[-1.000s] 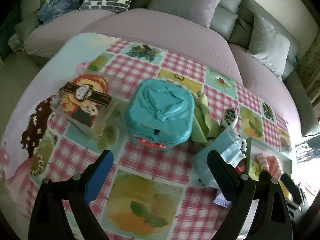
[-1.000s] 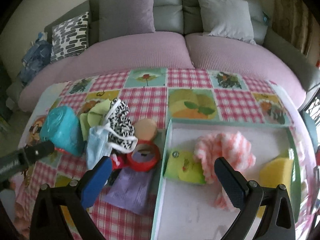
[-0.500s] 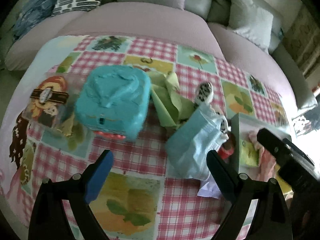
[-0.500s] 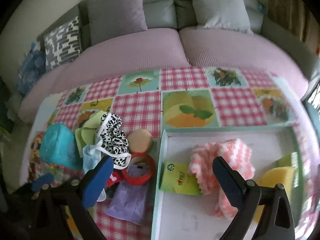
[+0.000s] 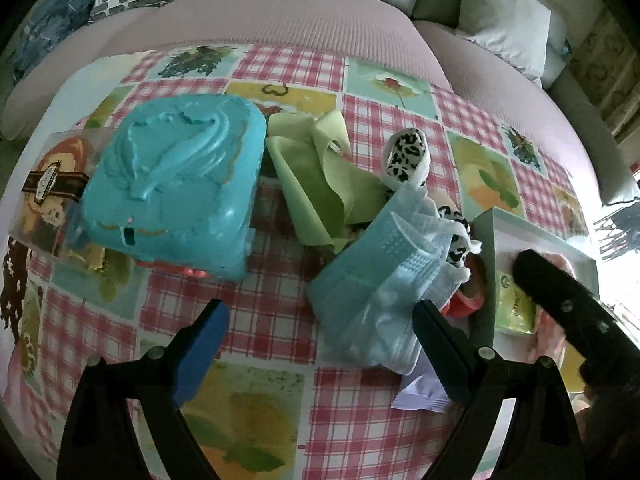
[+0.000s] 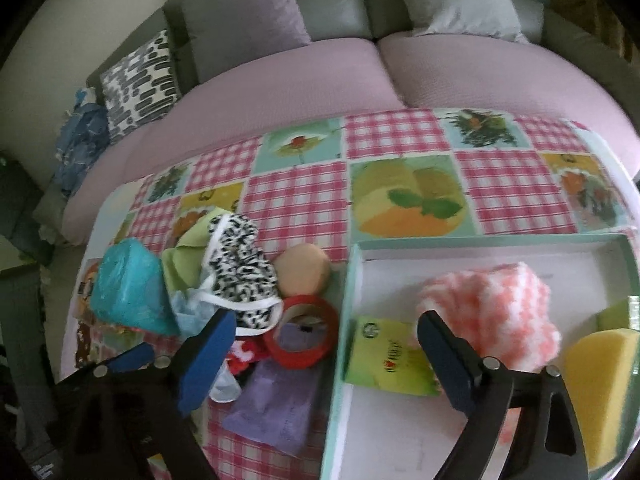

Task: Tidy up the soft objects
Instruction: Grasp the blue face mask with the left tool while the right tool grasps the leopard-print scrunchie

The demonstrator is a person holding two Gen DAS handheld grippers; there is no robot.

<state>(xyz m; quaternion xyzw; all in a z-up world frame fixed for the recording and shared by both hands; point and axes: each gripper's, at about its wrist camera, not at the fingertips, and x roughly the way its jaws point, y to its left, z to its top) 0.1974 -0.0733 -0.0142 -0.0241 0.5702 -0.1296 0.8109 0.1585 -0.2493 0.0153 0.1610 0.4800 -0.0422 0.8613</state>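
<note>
1. Left wrist view: the tray (image 5: 486, 276) sits at the table's right edge.
2. Light blue mask (image 5: 384, 276), beside the tray's left wall, lies just ahead-right of the spread, empty left gripper (image 5: 316, 340), which is nearer.
3. Right gripper (image 6: 324, 356), jaws closing on nothing, hangs over the tray's left wall.

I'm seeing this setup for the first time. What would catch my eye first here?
The bright teal plastic case stands out on the left of the checkered tablecloth. Beside it lies a heap of soft things: green cloth, a leopard-print fabric and a pale blue face mask. On the right, a shallow box holds a pink-and-white knit and a yellow sponge.
</note>
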